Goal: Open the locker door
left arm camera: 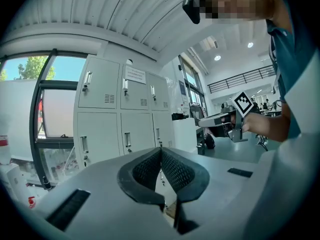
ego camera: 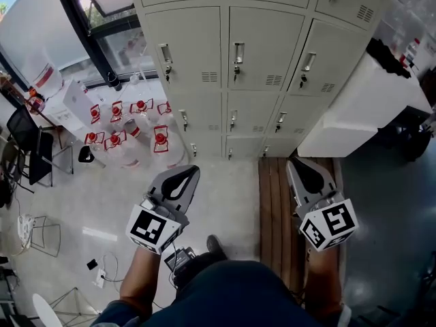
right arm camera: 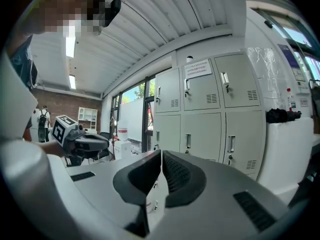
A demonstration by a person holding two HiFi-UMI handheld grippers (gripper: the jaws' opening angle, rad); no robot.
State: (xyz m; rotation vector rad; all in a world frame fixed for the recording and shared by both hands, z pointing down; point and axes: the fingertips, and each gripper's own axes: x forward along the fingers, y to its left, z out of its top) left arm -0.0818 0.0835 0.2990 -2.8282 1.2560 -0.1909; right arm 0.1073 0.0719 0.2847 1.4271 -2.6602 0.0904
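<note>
- Now the grey left gripper is facing beige metal lockers at top, closed, empty.
- Lower right, the grey right gripper is holding nothing, closed.

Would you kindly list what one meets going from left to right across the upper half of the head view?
Black office chair → clear plastic water jugs with red caps → pale grey metal lockers → white boxy cabinet.
</note>
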